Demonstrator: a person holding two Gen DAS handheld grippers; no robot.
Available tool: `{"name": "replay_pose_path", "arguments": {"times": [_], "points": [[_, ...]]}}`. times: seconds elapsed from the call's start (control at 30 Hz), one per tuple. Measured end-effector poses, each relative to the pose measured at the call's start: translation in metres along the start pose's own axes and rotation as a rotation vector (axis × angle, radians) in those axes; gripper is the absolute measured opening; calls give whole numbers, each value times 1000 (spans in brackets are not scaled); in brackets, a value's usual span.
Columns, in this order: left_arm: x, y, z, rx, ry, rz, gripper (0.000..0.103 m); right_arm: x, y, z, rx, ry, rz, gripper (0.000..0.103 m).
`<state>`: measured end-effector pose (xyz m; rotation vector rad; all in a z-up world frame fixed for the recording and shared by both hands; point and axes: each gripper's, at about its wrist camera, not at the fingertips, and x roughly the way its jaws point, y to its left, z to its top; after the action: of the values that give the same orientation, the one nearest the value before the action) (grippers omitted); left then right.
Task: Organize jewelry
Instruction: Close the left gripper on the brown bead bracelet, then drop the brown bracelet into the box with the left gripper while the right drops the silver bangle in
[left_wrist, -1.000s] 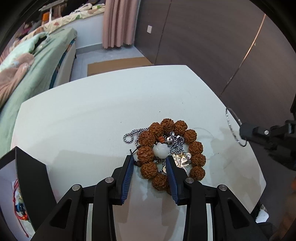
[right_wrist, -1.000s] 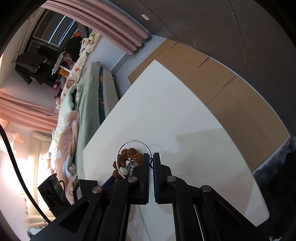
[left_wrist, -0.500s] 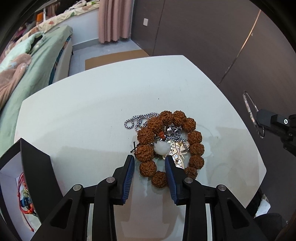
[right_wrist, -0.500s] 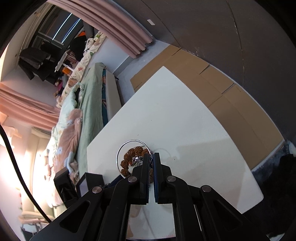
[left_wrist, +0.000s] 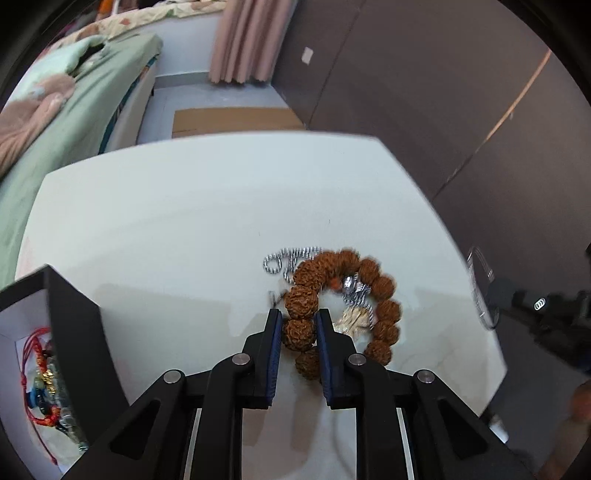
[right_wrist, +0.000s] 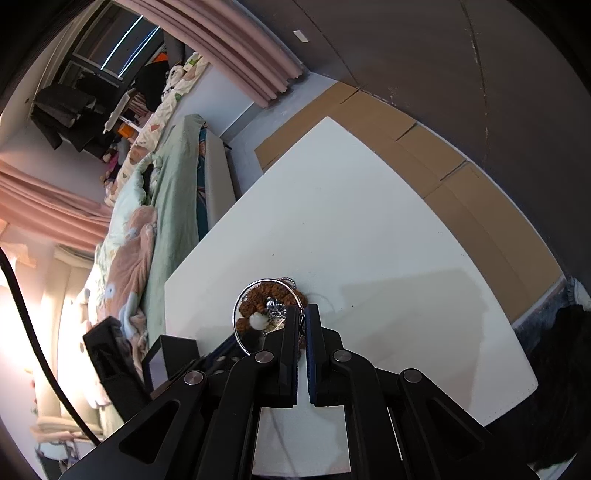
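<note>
A brown rough-bead bracelet (left_wrist: 384, 288) lies on the white table (left_wrist: 184, 229) with a silver chain (left_wrist: 291, 256) and metal pendants (left_wrist: 352, 317) tangled in it. My left gripper (left_wrist: 298, 326) is shut on one bead of the bracelet at its near left side. My right gripper (right_wrist: 302, 312) is shut on a thin silver bangle (right_wrist: 243, 295) and holds it in the air beyond the table's right edge; the bangle also shows blurred in the left wrist view (left_wrist: 480, 291). The bracelet shows through the bangle in the right wrist view (right_wrist: 255, 291).
An open black box (left_wrist: 74, 332) with a white lining stands at the table's near left and holds red-corded and beaded jewelry (left_wrist: 48, 384). A bed with green bedding (left_wrist: 74, 96) lies beyond the table's left side. Dark wardrobe doors (left_wrist: 424, 92) stand behind.
My left gripper has moved forward and closed on a bead of the brown bracelet. My right gripper keeps the bangle and has drifted right, away from the table edge.
</note>
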<state>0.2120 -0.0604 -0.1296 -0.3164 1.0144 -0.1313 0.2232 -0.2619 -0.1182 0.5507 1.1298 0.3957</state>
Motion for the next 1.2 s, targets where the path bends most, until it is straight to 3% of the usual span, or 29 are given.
{"name": "replay_pose_path", "arguments": {"times": [0.37,0.57,1.2], "points": [[-70,-9,10,34,-148,-165,19,-16,20,-3,-30,-65,27,5],[-102,-2,9,35,-206,-192,19,-15,37,-8,-59,-61,50,5],[-167,76,7,-103,-281,-118,19,3,95,-33,-198,-48,127,5]]}}
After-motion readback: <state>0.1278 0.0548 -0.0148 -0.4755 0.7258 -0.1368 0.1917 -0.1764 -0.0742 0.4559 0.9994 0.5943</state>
